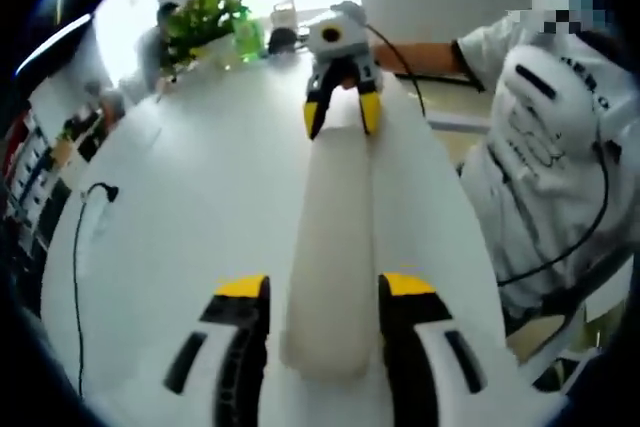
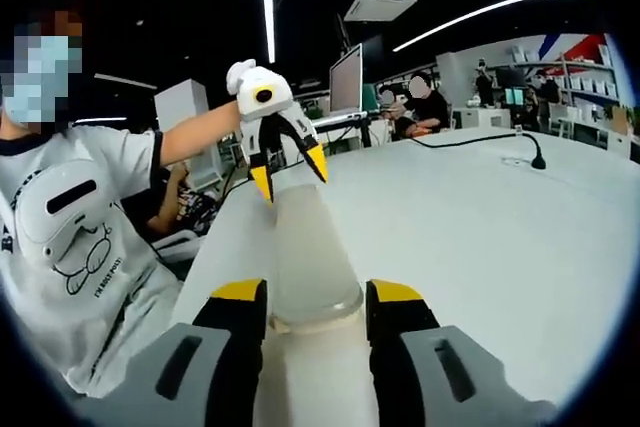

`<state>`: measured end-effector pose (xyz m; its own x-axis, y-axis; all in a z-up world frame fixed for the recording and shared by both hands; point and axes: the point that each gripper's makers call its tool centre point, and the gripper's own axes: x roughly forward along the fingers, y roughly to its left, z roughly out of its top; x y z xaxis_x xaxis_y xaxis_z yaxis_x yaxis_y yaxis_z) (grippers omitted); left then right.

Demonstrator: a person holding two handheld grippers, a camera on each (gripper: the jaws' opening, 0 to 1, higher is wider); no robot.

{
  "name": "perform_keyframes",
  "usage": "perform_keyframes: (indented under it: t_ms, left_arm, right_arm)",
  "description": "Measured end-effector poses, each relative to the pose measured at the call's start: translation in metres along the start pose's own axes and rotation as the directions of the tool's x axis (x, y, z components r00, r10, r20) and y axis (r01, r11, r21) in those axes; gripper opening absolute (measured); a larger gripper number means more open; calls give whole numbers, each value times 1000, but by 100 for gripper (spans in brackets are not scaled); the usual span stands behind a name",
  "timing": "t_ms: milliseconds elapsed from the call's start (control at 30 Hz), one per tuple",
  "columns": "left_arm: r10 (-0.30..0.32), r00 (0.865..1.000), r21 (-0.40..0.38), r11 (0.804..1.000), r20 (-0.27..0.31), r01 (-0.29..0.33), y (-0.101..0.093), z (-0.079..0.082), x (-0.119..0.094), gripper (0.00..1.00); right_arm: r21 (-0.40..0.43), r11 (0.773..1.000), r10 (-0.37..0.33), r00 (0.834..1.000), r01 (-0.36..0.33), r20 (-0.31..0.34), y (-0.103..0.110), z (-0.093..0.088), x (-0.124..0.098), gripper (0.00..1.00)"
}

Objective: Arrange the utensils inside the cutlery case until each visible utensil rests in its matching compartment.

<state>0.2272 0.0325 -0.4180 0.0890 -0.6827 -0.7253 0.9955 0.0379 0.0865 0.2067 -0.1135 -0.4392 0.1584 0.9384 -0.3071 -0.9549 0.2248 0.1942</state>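
Left gripper view shows the case (image 1: 335, 247), long, pale, seemingly light, stiff and slick, running up mid-frame over the white worktop (image 1: 200, 217), pinched endwise by the left tongs (image 1: 325, 292) at bottom and the right tongs (image 1: 342, 112) up top, both facing each other.

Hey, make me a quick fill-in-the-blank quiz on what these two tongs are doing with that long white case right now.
1. The long white case is held at ____ ends, one set of tongs on each.
2. The jaw tips of the right tongs are coloured ____.
3. The case is held above a ____ table.
4. On the table lies a black ____.

Missing words: both; yellow; white; cable
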Motion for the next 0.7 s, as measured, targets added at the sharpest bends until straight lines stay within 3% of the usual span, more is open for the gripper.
perform_keyframes:
  t_ms: [200,333,467,567,633,700]
  left_arm:
    - [66,997,-62,996,42,-64,10,-7,-19,40]
    - [153,985,-110,984,85,-143,21,-16,-30,26]
    - [229,962,-193,961,147,-200,29,-19,-35,24]
    - [286,946,-212,944,151,-252,31,-26,-35,22]
    - [313,934,-252,931,171,-266,30,-28,-32,20]
    - [340,917,-322,909,209,-264,29,-27,-31,20]
  right_arm:
    - [1,1000,-18,1000,18,16,3,1,-3,42]
    - [5,999,-46,999,45,25,4,-1,-5,41]
    - [36,995,-100,993,97,65,4,1,-5,38]
    - [74,988,-141,984,133,109,5,7,-5,31]
    - [126,980,-173,975,156,142,4,13,-6,24]
    - [156,967,-228,960,204,163,0,19,-6,24]
